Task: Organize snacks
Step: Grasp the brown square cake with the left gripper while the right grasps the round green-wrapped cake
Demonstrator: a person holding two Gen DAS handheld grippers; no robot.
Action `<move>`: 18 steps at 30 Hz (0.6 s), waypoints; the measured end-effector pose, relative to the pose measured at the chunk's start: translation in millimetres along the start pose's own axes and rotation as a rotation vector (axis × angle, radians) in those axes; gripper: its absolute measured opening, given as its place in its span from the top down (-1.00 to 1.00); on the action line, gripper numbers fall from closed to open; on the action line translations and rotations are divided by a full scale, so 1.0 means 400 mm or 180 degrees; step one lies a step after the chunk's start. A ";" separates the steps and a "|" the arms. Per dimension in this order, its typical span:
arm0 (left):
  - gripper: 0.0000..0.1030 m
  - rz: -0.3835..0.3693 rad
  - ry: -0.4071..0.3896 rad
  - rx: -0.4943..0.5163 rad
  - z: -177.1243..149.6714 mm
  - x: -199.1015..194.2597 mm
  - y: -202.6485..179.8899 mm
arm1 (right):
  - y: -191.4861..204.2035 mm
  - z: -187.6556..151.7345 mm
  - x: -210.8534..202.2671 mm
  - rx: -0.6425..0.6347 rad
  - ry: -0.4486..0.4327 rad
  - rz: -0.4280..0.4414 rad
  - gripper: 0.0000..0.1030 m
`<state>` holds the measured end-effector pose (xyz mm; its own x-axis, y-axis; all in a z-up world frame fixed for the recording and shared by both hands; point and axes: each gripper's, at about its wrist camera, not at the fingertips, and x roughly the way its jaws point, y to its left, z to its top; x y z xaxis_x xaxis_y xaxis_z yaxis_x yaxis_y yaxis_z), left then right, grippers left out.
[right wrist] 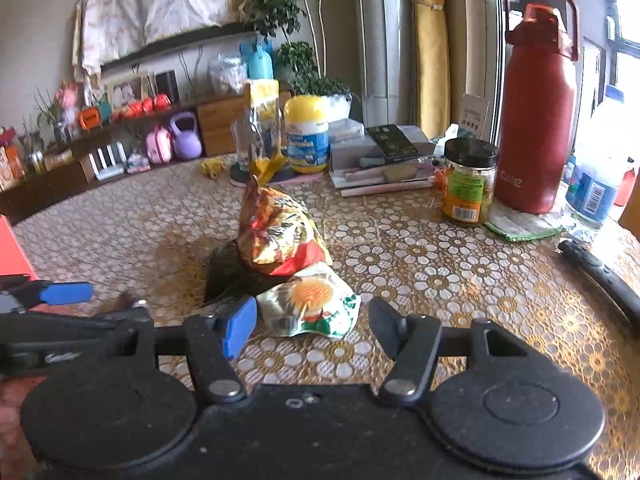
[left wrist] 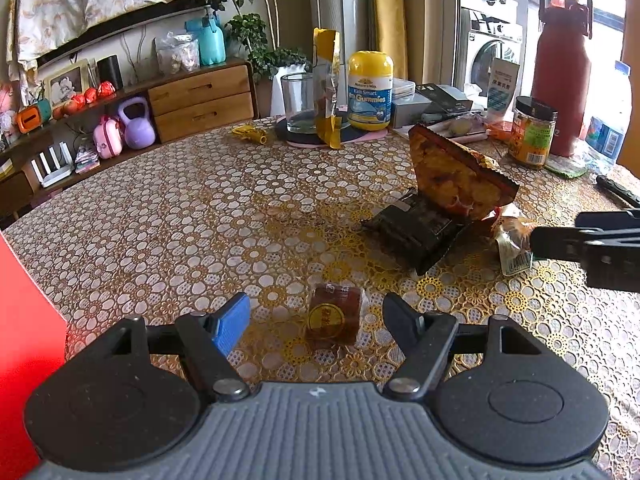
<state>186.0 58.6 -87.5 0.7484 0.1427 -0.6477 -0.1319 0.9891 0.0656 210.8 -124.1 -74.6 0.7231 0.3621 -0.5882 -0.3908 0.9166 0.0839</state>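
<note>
A small brown wrapped snack (left wrist: pixel 334 316) lies flat on the patterned tablecloth (left wrist: pixel 180 220). My left gripper (left wrist: pixel 318 320) is open around it, and neither pad touches it. Further right, an orange snack bag (left wrist: pixel 456 172) leans on a black packet (left wrist: pixel 416 232). Beside them lies a white and green packet (right wrist: pixel 312 308). My right gripper (right wrist: pixel 312 328) is open, with that packet between its fingers and small gaps on both sides. One right finger (left wrist: pixel 560 242) shows beside the same packet (left wrist: pixel 514 246) in the left wrist view. The left gripper's blue pad (right wrist: pixel 66 294) shows in the right wrist view.
A red box (left wrist: pixel 24 320) stands at the table's left edge. At the back are a glass (left wrist: pixel 298 102), a yellow pouch (left wrist: pixel 328 88), a gummies bottle (left wrist: pixel 370 90), a jar (right wrist: pixel 470 180) and a tall red flask (right wrist: pixel 538 112). A black stick-shaped object (right wrist: pixel 600 276) lies on the right.
</note>
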 end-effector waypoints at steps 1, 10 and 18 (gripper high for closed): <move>-0.42 -0.0007 -0.0011 0.0001 0.001 0.002 0.000 | 0.001 0.003 0.011 -0.0016 0.0025 -0.0007 -0.23; -0.41 -0.0046 0.0008 -0.0022 -0.004 0.021 0.000 | 0.027 0.015 0.097 -0.0224 0.0210 -0.0077 -0.44; -0.41 -0.0055 0.0017 -0.0034 -0.006 0.029 0.006 | 0.020 0.002 0.121 -0.0148 0.0249 -0.0155 -0.27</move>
<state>192.7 62.6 -96.7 0.7472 0.1254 -0.6527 -0.1259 0.9910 0.0463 243.2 -99.0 -101.8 0.6959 0.3013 -0.6519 -0.3837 0.9233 0.0173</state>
